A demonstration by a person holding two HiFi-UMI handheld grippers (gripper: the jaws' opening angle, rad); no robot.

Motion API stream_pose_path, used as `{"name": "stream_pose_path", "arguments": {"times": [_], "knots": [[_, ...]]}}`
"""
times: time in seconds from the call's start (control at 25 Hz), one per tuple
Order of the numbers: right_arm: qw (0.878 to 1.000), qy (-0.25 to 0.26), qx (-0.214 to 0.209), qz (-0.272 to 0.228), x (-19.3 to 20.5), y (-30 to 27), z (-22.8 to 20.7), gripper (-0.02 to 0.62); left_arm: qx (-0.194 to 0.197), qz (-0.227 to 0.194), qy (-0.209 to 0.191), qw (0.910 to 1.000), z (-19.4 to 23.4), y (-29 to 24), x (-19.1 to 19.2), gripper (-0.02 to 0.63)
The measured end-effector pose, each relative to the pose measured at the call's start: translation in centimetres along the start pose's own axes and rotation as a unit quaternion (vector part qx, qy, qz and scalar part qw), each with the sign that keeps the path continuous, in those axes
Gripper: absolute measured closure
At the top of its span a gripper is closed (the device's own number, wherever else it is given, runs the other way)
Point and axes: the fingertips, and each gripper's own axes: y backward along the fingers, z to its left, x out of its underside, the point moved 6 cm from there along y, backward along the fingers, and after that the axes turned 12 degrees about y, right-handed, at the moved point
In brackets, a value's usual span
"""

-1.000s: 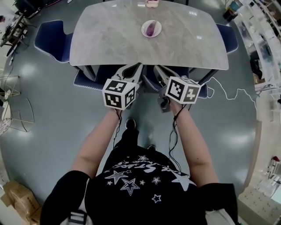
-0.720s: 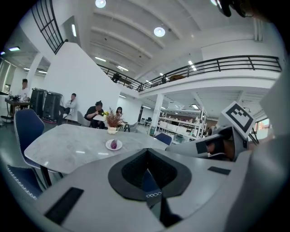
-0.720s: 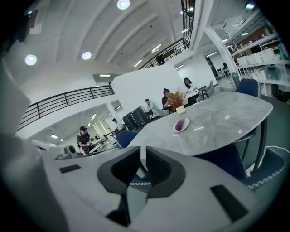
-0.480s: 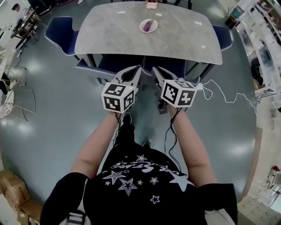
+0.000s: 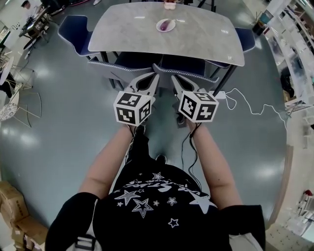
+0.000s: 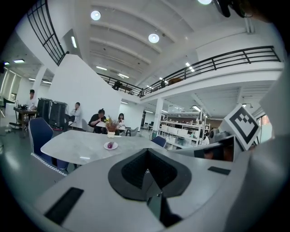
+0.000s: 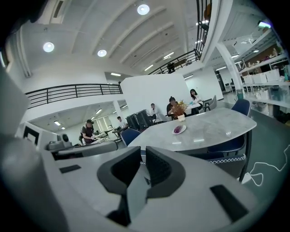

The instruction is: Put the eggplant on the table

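Note:
A purple eggplant (image 5: pixel 166 23) lies on a small white plate (image 5: pixel 160 27) near the far side of the grey marble table (image 5: pixel 201 34). Both grippers hang over the floor well short of the table, side by side and pointing at it. The left gripper (image 5: pixel 155 75) is shut with nothing in it, and so is the right gripper (image 5: pixel 173 77). From the left gripper (image 6: pixel 146 172) the eggplant (image 6: pixel 110 145) looks small and distant on the table (image 6: pixel 72 146). Past the right gripper (image 7: pixel 142 168) the eggplant (image 7: pixel 177 129) rests on its plate on the table (image 7: pixel 217 129).
Two blue chairs (image 5: pixel 132 62) (image 5: pixel 189 67) are tucked under the table's near side, with others at its left (image 5: pixel 73 30) and right (image 5: pixel 247 39) ends. A flower vase (image 5: pixel 170 4) stands at the far edge. A white cable (image 5: pixel 250 104) trails on the floor. People sit behind the table.
The table has slid up and shrunk in the head view, so I stand farther back from it. The near chairs now show fully. Both grippers stay shut and empty.

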Motion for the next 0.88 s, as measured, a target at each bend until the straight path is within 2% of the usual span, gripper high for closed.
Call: {"name": "stream_pose_path", "arguments": {"times": [0.36,0.52,0.88], "knots": [[0.999,0.033,0.007,-0.002,2.0,3.4,2.4,0.553,-0.008,-0.006,0.004,0.9999,-2.4,3.9,1.7,0.598],[0.999,0.049,0.013,-0.013,2.1,4.9,3.1,0.577,-0.012,-0.012,-0.001,0.9999,-3.6,5.3,1.7,0.598],[0.996,0.090,0.017,-0.021,1.7,3.3,6.2,0.577,-0.020,-0.018,0.004,0.9996,-1.2,7.4,1.5,0.598]]}}
